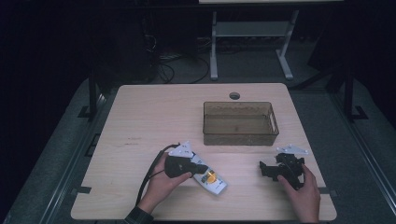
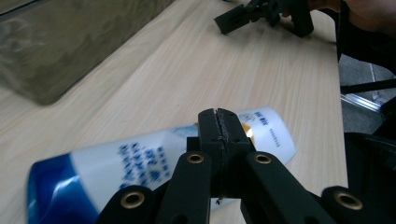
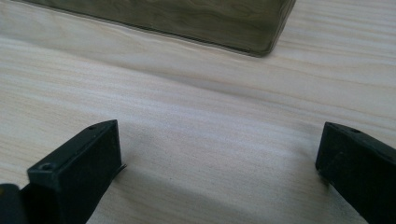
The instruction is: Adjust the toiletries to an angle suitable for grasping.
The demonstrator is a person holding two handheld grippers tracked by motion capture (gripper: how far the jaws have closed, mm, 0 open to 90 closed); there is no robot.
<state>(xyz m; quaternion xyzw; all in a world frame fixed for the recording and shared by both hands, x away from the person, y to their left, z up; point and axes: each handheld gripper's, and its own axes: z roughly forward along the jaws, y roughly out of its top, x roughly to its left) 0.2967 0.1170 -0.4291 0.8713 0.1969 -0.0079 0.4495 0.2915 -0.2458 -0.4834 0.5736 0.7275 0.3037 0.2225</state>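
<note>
Wooden table (image 1: pixel 140 121) bears a lying white, blue-capped bottle (image 2: pixel 140 158).

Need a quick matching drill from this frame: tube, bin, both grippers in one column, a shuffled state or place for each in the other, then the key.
Things:
1. white and blue tube
2. brown see-through bin
3. left gripper
4. right gripper

States:
A. jaws wide apart, bare tabletop between them
B. lying on its side on the table
C. jaws shut together, above the tube
D. standing upright toward the table's far side

Pairs: 1-B, 2-D, 3-C, 4-A
</note>
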